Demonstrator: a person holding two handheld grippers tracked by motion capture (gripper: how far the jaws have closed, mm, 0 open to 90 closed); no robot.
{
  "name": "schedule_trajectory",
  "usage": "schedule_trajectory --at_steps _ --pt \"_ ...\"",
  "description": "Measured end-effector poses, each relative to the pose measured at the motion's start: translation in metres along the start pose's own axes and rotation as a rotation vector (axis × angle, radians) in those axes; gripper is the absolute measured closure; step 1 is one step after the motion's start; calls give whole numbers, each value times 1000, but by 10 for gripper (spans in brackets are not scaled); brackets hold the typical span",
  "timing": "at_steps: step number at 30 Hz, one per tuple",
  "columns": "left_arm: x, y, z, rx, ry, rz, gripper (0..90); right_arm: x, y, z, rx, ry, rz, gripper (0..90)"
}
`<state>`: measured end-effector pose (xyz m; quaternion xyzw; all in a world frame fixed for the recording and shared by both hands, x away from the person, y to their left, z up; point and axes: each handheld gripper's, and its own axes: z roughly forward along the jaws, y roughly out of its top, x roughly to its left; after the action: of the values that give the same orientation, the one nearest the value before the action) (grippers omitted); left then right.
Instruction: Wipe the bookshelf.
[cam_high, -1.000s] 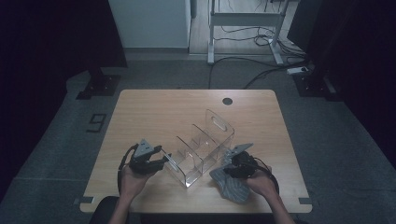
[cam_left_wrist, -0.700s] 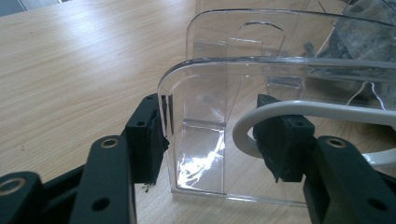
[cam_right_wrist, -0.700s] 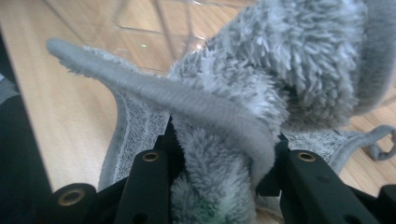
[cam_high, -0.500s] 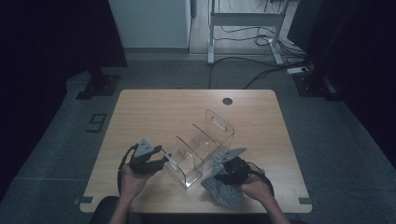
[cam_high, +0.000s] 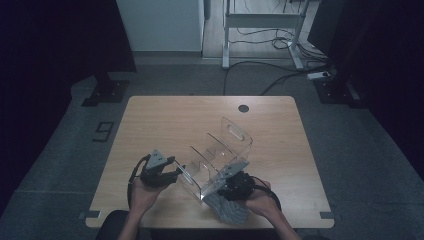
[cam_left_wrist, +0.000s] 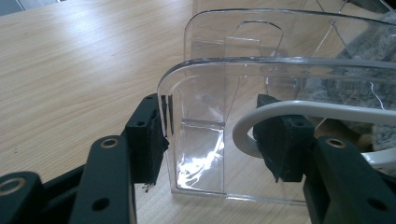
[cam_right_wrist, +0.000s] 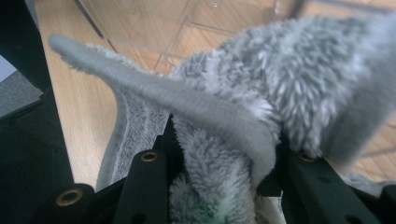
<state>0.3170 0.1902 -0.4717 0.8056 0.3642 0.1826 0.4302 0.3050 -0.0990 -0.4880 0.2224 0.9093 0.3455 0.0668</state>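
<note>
My left gripper (cam_high: 167, 172) clamps the end wall of the clear organizer (cam_high: 217, 155), which sits near the tabletop's (cam_high: 165, 120) front edge. My right gripper (cam_high: 235, 187) is clenched on the grey cloth (cam_right_wrist: 261, 93) — I judge this the wiping step. Next: press the cloth against the organizer's wall and rub, holding it steady.

Both forearms came in from the near edge of the light wooden table (cam_high: 165, 120). The left hand (cam_high: 142, 192) held the black two-jaw left gripper (cam_high: 176, 172) pointing toward the table's middle, its jaws clamped on the near end wall of a clear plastic divided organizer (cam_left_wrist: 210, 116). The right hand (cam_high: 262, 200) held the black right gripper (cam_high: 231, 186), its jaws closed on a bunched grey fluffy cloth (cam_right_wrist: 243, 98).
</note>
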Motion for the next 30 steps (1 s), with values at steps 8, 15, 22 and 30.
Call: schedule_trajectory --at_steps 8,15,22,30 --pt "-1 1 1 0 11 -8 452 -1 0 7 3 -30 -4 656" --pt "0 2 3 -3 19 -18 451 -6 -4 19 40 -32 7 657" --pt "2 4 6 -5 18 -28 449 -13 -8 30 54 -29 29 656" --pt "4 5 8 -2 16 -26 448 -17 -11 39 73 -24 45 653"
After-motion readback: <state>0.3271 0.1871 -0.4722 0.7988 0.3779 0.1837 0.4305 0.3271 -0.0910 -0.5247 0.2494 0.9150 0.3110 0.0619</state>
